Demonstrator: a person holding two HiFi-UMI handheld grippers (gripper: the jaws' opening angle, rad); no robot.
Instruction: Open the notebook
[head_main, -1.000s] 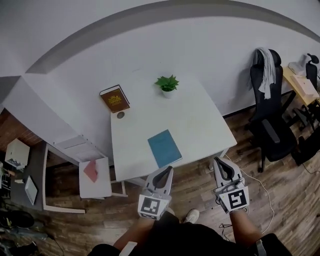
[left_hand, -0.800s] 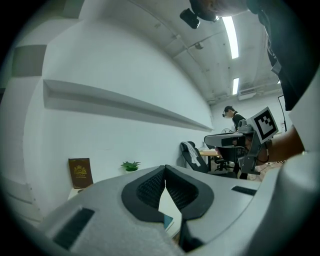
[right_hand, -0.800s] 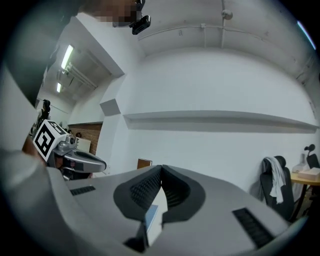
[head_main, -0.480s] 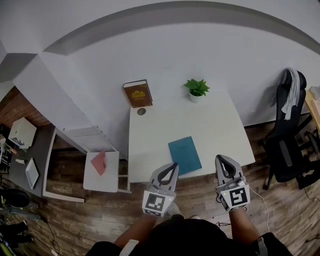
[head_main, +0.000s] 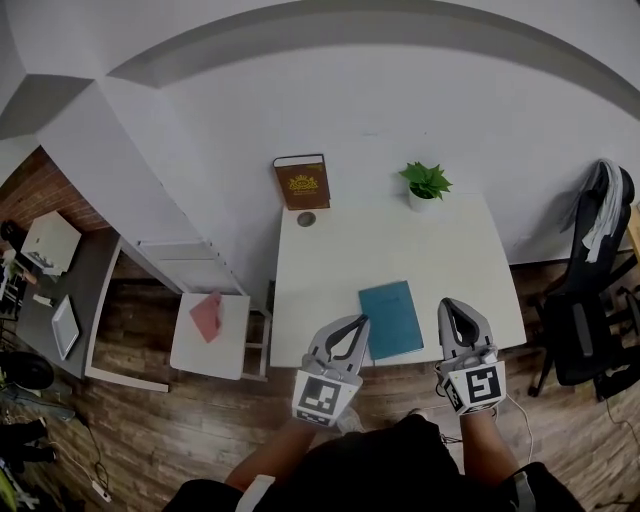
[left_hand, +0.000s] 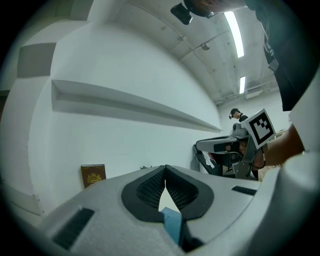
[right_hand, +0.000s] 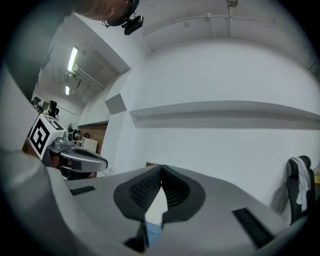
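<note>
A closed teal notebook (head_main: 391, 319) lies near the front edge of the white table (head_main: 330, 260). My left gripper (head_main: 358, 321) hovers at the table's front edge just left of it, its tips touching with nothing between them. My right gripper (head_main: 453, 304) is just right of the notebook, also shut and empty. In the left gripper view the closed tips (left_hand: 165, 167) meet, and a strip of the teal notebook (left_hand: 171, 223) shows below them. In the right gripper view the tips (right_hand: 161, 167) meet, with a sliver of the notebook (right_hand: 152, 233) beneath.
A brown book (head_main: 301, 181) leans on the wall at the table's back left, a small round object (head_main: 306, 219) in front of it. A potted plant (head_main: 426, 183) stands at the back. A white side stand with a red item (head_main: 208, 316) is left; a black office chair (head_main: 592, 300) right.
Both grippers have come forward to the table's front edge, one on each side of the notebook. The view has shifted so the table sits nearer the middle.
</note>
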